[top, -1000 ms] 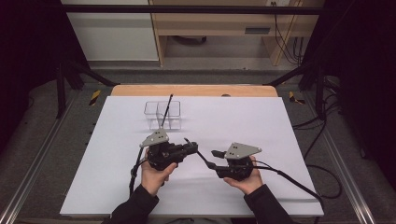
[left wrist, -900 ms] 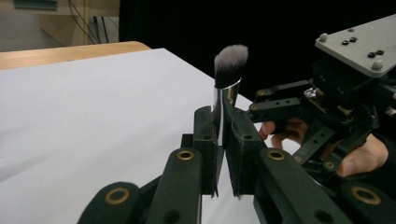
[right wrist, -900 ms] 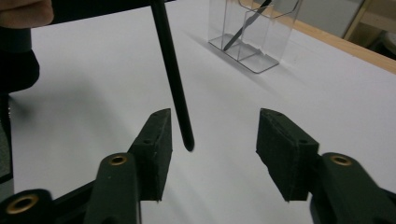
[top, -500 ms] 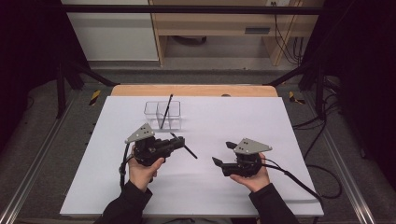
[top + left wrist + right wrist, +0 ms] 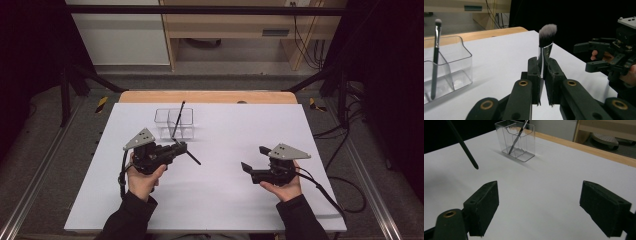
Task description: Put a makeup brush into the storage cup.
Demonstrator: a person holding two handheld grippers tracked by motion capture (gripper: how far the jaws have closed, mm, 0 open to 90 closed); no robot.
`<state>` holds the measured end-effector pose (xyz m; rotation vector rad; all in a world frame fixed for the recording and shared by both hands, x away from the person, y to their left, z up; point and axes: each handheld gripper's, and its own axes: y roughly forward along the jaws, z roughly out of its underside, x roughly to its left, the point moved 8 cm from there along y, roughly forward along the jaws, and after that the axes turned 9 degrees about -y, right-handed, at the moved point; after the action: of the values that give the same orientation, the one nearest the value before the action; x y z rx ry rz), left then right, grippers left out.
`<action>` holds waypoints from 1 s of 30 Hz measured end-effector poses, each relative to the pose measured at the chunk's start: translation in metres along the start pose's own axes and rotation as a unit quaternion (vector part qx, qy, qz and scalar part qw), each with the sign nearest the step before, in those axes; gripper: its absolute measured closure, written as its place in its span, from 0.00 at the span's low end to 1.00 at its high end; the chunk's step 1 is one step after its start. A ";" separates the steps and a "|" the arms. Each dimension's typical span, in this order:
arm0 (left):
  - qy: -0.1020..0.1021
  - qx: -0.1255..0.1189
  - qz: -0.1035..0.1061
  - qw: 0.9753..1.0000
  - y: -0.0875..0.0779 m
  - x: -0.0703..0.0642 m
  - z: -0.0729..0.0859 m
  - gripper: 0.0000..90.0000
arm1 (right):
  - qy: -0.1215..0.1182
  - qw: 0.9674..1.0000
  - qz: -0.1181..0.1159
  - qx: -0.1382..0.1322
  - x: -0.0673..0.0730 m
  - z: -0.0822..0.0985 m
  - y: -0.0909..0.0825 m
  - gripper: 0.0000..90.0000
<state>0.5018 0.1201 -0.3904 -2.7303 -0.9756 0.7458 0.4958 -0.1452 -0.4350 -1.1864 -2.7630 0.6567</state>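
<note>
Left gripper view: soft-bristled brush [image 5: 547, 37] beside clear holder [image 5: 447, 72].

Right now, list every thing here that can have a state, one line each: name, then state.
Left gripper: shut on the makeup brush.
Makeup brush: clamped at the ferrule, bristles up, off the table.
Right gripper: open, nothing between its jaws, which have just been opening.
Clear organizer: upright on the table, holding one thin brush.
Thin brush: leaning in the organizer, head up.
</note>
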 end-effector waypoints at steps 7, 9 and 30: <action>-0.003 -0.004 -0.017 1.000 -0.005 0.009 -0.002 0.92 | 0.012 1.000 0.015 -0.006 -0.013 0.003 -0.011 0.11; -0.004 -0.005 -0.019 1.000 -0.007 0.011 -0.003 0.92 | 0.016 1.000 0.022 -0.007 -0.017 0.004 -0.014 0.11; 0.005 -0.014 -0.066 0.998 -0.020 0.031 -0.017 0.92 | 0.044 0.998 0.052 -0.001 -0.038 0.018 -0.028 0.07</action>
<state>0.5196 0.1554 -0.3826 -2.6581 -1.1585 0.7005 0.4990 -0.1956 -0.4360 -1.3340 -2.6444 0.5949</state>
